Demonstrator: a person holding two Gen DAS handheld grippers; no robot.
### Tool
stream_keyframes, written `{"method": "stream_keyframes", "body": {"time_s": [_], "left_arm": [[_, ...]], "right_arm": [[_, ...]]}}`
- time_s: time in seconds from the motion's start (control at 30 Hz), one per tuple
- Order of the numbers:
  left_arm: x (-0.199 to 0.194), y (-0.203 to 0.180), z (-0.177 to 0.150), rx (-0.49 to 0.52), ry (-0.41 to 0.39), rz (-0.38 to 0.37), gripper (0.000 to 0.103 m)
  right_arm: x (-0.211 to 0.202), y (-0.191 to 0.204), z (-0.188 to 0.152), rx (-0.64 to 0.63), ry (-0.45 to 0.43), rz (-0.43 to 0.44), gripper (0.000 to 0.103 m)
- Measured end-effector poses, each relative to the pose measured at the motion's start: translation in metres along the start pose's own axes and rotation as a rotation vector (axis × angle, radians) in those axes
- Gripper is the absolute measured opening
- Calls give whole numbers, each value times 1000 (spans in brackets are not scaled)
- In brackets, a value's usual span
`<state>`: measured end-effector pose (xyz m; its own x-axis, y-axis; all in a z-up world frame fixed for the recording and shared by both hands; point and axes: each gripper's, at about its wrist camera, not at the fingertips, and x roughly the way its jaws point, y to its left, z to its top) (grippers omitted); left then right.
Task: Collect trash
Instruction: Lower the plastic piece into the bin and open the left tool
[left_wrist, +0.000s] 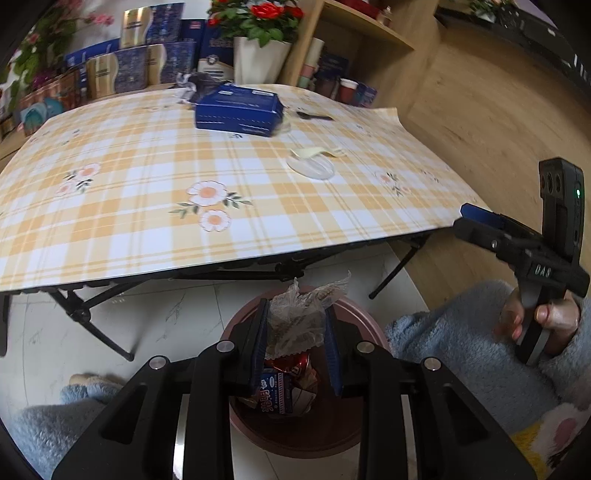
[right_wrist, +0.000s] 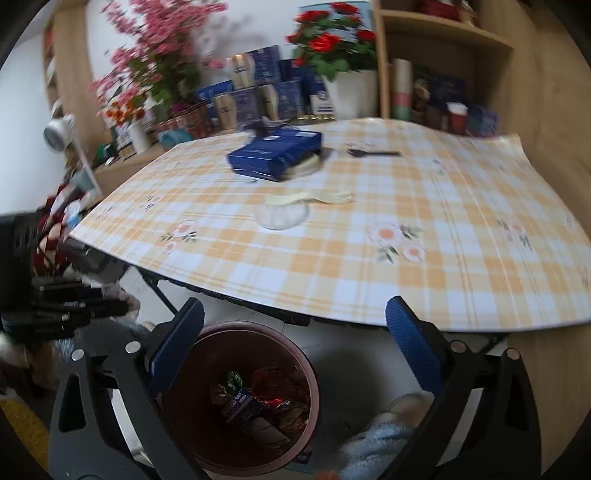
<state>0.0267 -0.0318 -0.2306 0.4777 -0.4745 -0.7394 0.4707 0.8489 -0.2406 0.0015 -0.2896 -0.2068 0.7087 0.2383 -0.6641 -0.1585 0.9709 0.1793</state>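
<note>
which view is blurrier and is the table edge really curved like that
The right wrist view is smeared, with the blue box and flowers soft; the left wrist view is sharp on the wrapper over the bin. In both, the bowed table edge is fisheye distortion.

A home room: checked tablecloth (left_wrist: 147, 206), potted roses (left_wrist: 258, 22), wooden shelves (left_wrist: 354, 22).
</note>
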Motion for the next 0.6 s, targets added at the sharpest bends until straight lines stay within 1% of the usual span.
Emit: {"method": "stream_keyframes", "body": {"time_s": [0.1,0.17,0.23,0.3,0.43,0.6], "left_arm": [[11,-4,-4,20,15,-9,27],[23,-7,-9,42,45,1,27],[37,-9,-15,45,99,4,27],[43,-10,-17,52,122,7,27],[51,-12,-18,58,149,-2,27],[53,-13,-20,61,156,-4,28]], "right_arm": [[10,-10,-6,61,31,4,97],[14,-13,-9,87,44,5,97],[17,-13,-12,104,43,3,97],[20,-12,-13,105,48,17,97],[21,-10,-15,97,56,13,97],[19,-13,-16,117,51,14,97]]}}
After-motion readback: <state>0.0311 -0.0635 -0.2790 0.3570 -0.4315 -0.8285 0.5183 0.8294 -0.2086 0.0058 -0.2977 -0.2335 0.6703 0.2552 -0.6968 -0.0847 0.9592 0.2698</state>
